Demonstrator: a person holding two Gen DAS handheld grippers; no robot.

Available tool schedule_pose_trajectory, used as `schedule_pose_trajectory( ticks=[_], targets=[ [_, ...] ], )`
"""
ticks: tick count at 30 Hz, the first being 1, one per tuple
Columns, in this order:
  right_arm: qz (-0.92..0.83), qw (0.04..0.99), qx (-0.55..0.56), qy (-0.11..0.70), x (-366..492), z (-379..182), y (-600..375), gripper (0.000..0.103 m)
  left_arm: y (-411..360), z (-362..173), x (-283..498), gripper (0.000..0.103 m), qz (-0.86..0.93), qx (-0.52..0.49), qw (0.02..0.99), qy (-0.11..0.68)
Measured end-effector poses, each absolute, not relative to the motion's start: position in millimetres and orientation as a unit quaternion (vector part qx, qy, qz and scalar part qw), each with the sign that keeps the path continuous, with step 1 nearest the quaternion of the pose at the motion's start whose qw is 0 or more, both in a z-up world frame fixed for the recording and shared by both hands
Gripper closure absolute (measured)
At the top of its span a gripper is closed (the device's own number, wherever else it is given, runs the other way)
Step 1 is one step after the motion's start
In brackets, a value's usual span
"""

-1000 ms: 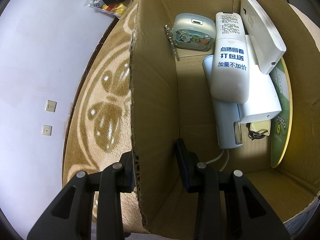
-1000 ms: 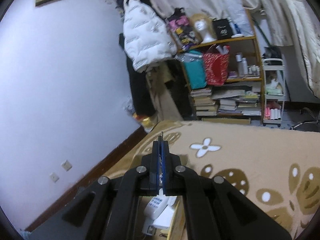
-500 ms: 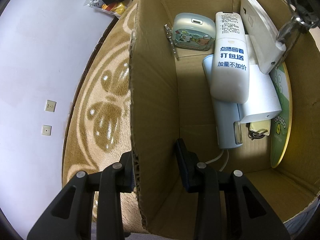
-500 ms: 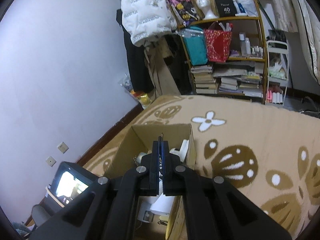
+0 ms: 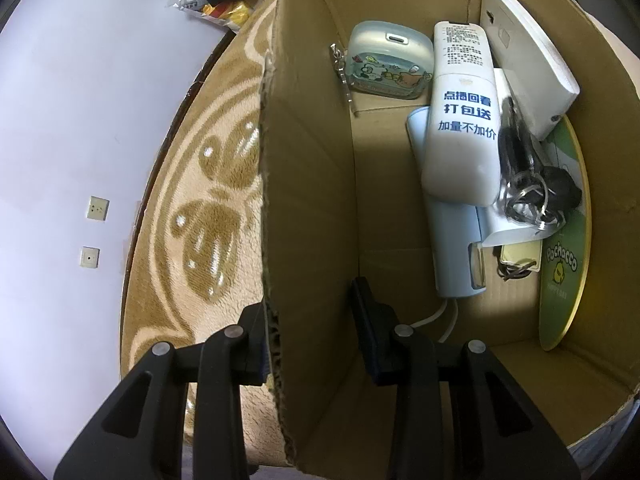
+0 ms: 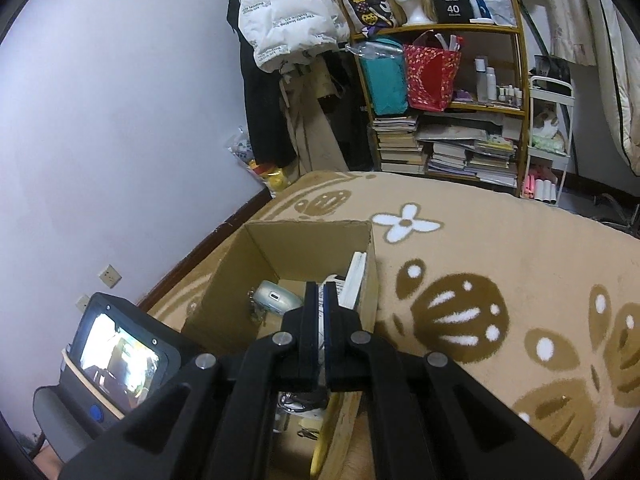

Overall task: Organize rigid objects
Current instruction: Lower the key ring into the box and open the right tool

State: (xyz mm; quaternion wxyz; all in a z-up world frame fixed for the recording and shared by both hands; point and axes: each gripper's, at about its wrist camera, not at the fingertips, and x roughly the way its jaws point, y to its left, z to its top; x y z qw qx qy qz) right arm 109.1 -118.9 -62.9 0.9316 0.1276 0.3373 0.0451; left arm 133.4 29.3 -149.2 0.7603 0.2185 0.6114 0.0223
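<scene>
Left claw [image 5: 310, 330] straddles the near left wall of the cardboard box [image 5: 308, 184], one finger outside over the rug [image 5: 208, 220], one inside; jaws spread, not pinching the wall. Right claw [image 6: 320, 316] hangs above the box, fingers nearly together, a thin gap between them, nothing held.

Inside the box, near to far: round green Pochacco disc [image 5: 564, 264] against the right wall, pale blue device [image 5: 456, 248], black key bundle with metal rings [image 5: 532, 184] on top of the pile, white remote [image 5: 464, 120], white slab [image 5: 528, 76] leaning upright, cartoon case [image 5: 388, 62] at the far wall.

Beyond: bookshelf [image 6: 448, 92].
</scene>
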Motion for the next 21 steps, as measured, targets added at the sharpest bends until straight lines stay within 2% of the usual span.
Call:
schedule_pose_trajectory(
  ticks=[10,17,18,20,21],
  targets=[
    [0.019,0.925,0.131,0.356,103,-69,-140,0.099,27,-149,132,0.069,0.024,0.216,0.762,0.61],
    [0.002,0.928,0.126,0.35,88,-65,-152,0.09,29,-148,132,0.069,0.027,0.211,0.765,0.608],
    [-0.003,0.929,0.12,0.351,85,-65,-154,0.085,29,-147,131,0.069,0.027,0.209,0.766,0.608],
    [-0.012,0.927,0.122,0.354,81,-65,-157,0.063,30,-142,129,0.069,0.028,0.204,0.771,0.603],
    [-0.015,0.926,0.128,0.355,79,-65,-159,0.057,30,-139,127,0.069,0.026,0.202,0.774,0.599]
  ],
)
